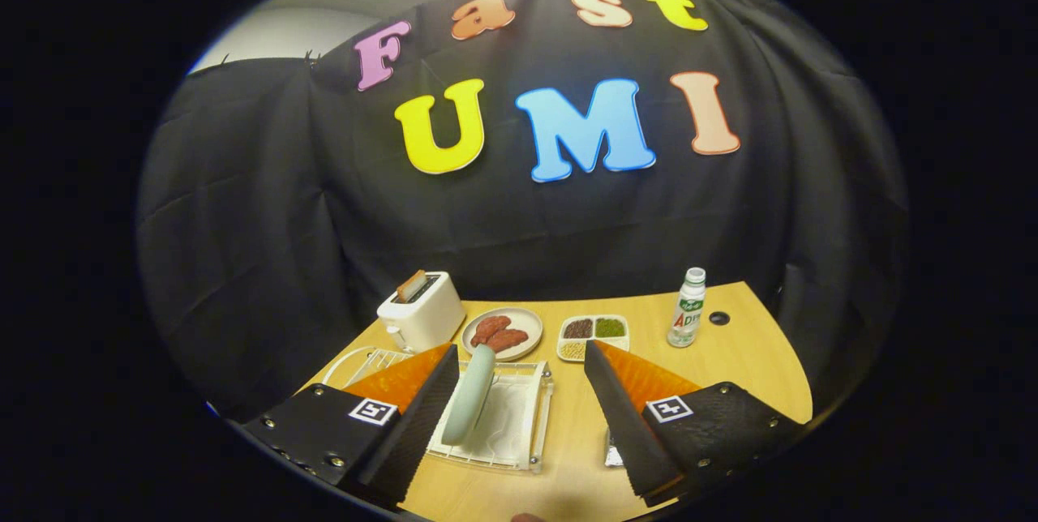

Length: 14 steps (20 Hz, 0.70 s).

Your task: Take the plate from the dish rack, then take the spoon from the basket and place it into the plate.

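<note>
The gripper (519, 360) hangs with its fingers spread wide and nothing between them. Low in the frame, just left of centre, the pale green plate (469, 395) stands on edge in the clear dish rack (519, 425) on the wooden table (730, 360), close beside the left finger. Beyond sit a white toaster (422, 313), a dish of meat (503, 333) and a bottle (688, 307).

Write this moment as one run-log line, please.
stage: reaching for plate | hand-held gripper: open, above rack | plate: upright in rack, by left finger | spoon: unseen
</note>
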Each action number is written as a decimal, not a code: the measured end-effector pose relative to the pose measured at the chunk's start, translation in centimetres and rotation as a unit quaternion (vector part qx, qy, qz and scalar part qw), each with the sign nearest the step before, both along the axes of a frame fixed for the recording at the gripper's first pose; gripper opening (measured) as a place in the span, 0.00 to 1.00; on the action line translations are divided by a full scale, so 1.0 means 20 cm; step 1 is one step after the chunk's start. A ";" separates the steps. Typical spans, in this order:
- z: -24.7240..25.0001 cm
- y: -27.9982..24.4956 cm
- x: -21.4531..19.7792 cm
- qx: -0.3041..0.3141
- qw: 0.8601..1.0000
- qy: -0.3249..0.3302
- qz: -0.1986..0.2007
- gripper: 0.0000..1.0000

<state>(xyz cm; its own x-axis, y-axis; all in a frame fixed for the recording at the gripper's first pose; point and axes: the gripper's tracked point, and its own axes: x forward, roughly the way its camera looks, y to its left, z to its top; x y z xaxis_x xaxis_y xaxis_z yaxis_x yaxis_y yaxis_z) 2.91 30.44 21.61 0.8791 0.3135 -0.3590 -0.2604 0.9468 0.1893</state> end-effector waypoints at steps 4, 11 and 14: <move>-0.11 0.16 0.05 0.009 0.995 0.094 0.011 0.96; -0.25 0.29 0.19 -0.024 0.985 0.172 -0.001 0.97; -0.36 0.29 0.22 -0.054 0.975 0.215 -0.028 0.97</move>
<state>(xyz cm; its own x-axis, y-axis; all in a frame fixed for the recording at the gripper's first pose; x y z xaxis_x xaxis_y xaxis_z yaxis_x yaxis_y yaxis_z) 7.31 36.22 14.44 0.6540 0.2099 -0.7268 -0.1269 0.9776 0.1682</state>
